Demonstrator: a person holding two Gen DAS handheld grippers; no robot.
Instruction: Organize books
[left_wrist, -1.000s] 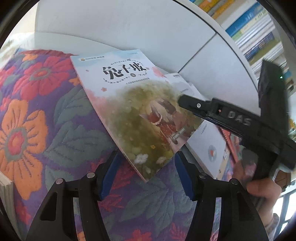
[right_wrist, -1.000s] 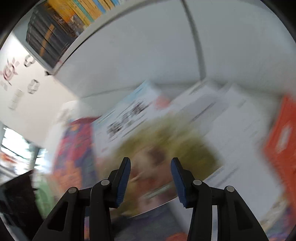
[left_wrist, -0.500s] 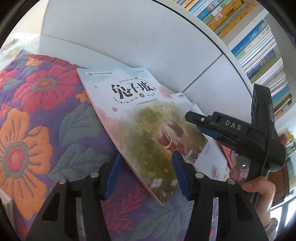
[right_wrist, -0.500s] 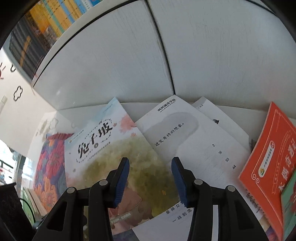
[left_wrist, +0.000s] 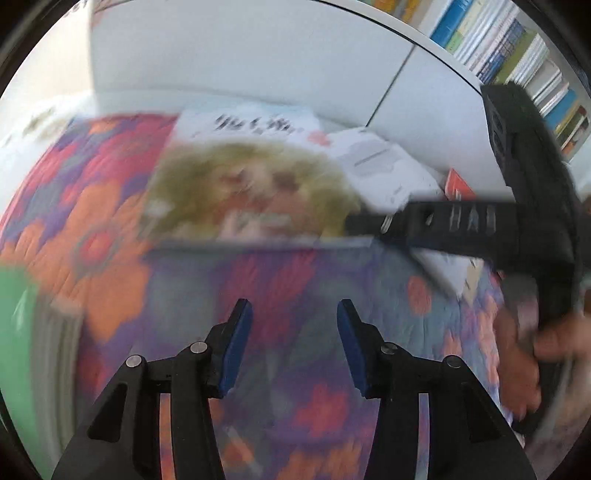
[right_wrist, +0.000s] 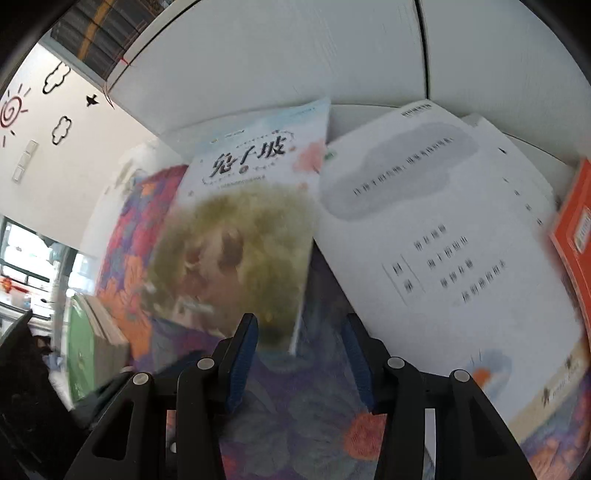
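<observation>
Nearest, the left tool (left_wrist: 291, 343) hangs over the floral quilted cloth (left_wrist: 110, 236) w/ its blue pads (left_wrist: 236, 347) apart and nothing between them – the jaws have just been closing, but on air. The view from it is badly smeared.

The right tool (right_wrist: 303, 354) is unclenched too, pads either side of the near edge of the picture book (right_wrist: 240, 229). That edge sits in the gap; can't see the pads pressing on it, so no grip. From the left side the right tool shows as a black bar reaching in across the book's near right corner, w/ the person's hand (left_wrist: 528, 354) around its handle at far right.

The picture book – pale-blue top, black title characters, green-brown illustration – lies on the cloth, its right edge over a white book (right_wrist: 436, 251) beside it. More white pages lie under that one, and an orange book (right_wrist: 576, 236) is at the far right.

At the left edge of the cloth, a green-covered stack (right_wrist: 85, 347) of books.

Behind everything, white cabinet panels (right_wrist: 295, 55) w/ a dark seam; above them, shelved books (left_wrist: 517, 48), spines out.
</observation>
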